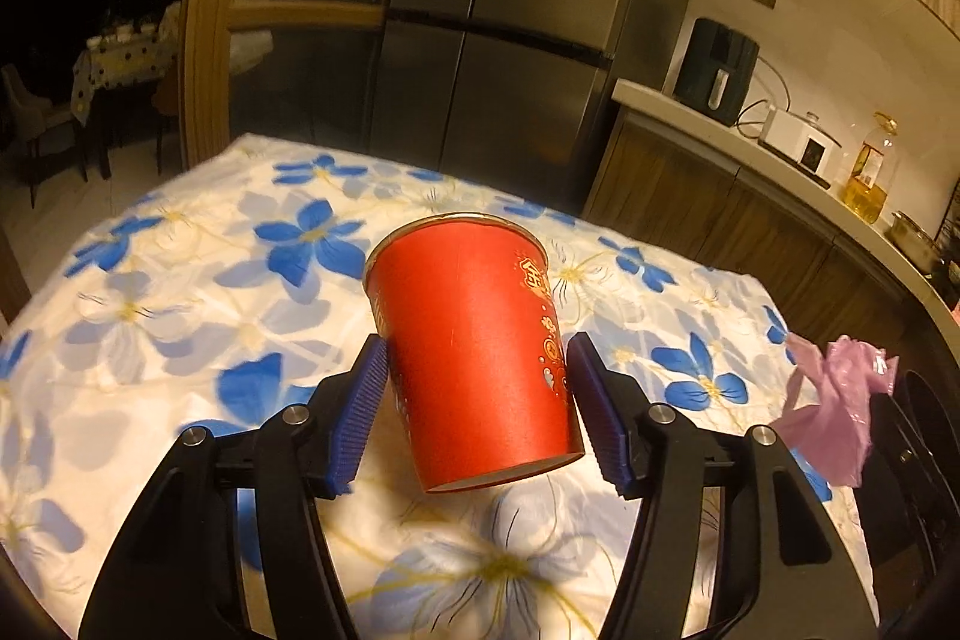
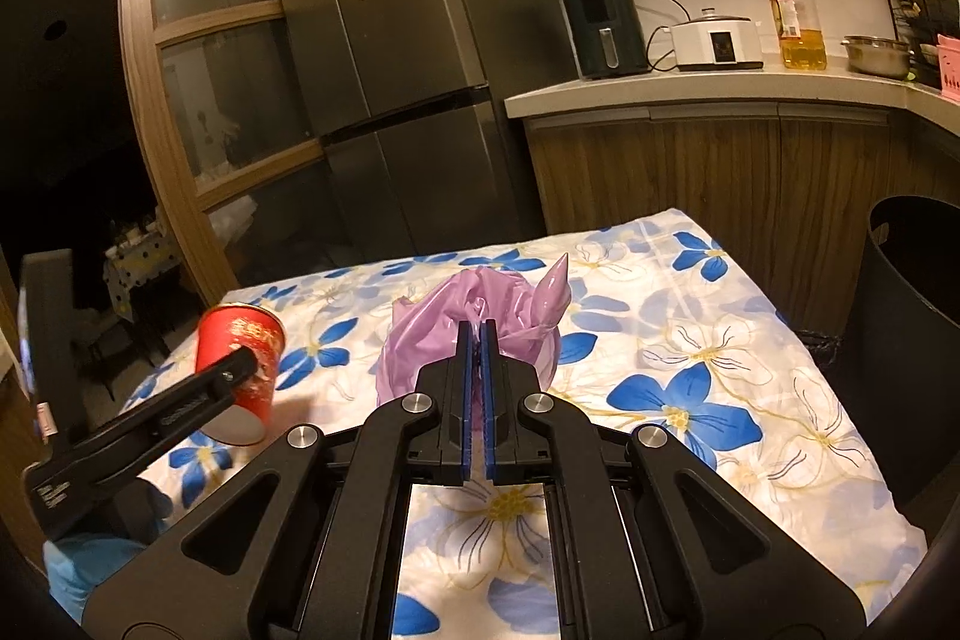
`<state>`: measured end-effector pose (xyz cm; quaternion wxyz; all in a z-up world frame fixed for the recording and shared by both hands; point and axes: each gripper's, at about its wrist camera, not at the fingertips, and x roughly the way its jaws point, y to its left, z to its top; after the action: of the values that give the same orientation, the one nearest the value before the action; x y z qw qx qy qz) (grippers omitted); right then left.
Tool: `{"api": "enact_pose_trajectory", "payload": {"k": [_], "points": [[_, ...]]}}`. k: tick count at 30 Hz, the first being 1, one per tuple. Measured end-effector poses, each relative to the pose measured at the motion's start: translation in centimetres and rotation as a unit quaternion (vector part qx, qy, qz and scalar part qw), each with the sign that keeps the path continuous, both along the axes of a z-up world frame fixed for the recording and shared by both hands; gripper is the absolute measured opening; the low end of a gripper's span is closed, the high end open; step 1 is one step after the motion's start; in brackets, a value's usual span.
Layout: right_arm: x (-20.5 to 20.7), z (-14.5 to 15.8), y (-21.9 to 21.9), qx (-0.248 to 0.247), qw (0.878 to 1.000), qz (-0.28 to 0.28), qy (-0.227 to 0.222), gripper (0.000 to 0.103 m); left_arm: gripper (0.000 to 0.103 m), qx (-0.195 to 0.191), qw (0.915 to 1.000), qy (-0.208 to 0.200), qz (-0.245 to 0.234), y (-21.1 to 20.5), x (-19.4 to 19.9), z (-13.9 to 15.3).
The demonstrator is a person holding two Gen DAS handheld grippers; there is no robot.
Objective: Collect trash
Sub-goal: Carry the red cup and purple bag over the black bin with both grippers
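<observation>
Between the blue ribbed pads of the left gripper (image 1: pixel 477 388) sits a red paper cup (image 1: pixel 474 340), tilted with its gold-rimmed mouth toward the far side and its base toward the camera, lifted clear of the flowered tablecloth (image 1: pixel 180 292). Both pads press the cup's sides at about mid-height, so the jaws are pinching it. From the right wrist view the same cup (image 2: pixel 240 346) shows at the left, near the table's left edge, with one black finger of the left gripper (image 2: pixel 243 361) crossing its side and the base raised off the tablecloth (image 2: pixel 690 358). A gloved hand (image 2: pixel 90 562) in blue shows at the lower left, under that gripper's handle. The right gripper (image 2: pixel 478 331) has its jaws pressed almost together on a fold of a thin lilac plastic bag (image 2: pixel 456 316); the bag bunches just beyond the fingertips, over the middle of the table, with a twisted corner sticking up to the right. In the left wrist view the bag (image 1: pixel 840 418) hangs at the far right edge of the table, well apart from the cup. A black bin (image 2: pixel 912 352) stands on the floor just beside the table's right side. Beyond the table are a steel refrigerator (image 2: pixel 414 58) and a counter (image 2: pixel 720 91) carrying an air fryer (image 2: pixel 606 31), a white cooker (image 2: pixel 717 40) and a bottle of oil (image 2: pixel 795 22).
</observation>
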<state>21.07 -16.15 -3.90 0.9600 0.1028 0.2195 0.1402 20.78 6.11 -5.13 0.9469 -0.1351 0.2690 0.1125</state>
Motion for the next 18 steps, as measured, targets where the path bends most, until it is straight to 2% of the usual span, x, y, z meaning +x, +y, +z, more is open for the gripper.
{"api": "enact_pose_trajectory", "payload": {"k": [8,18], "points": [[-2.3,1.5,-0.6,0.009,1.0,-0.005,-0.007,0.002,0.06,0.031,0.999,-0.032,-0.005,-1.0,-3.5,3.0],[-5.4,3.6,-2.2,0.002,0.999,-0.014,-0.029,0.002,0.06,0.033,0.9978,-0.048,-0.032,-3.2,-5.1,4.5]]}}
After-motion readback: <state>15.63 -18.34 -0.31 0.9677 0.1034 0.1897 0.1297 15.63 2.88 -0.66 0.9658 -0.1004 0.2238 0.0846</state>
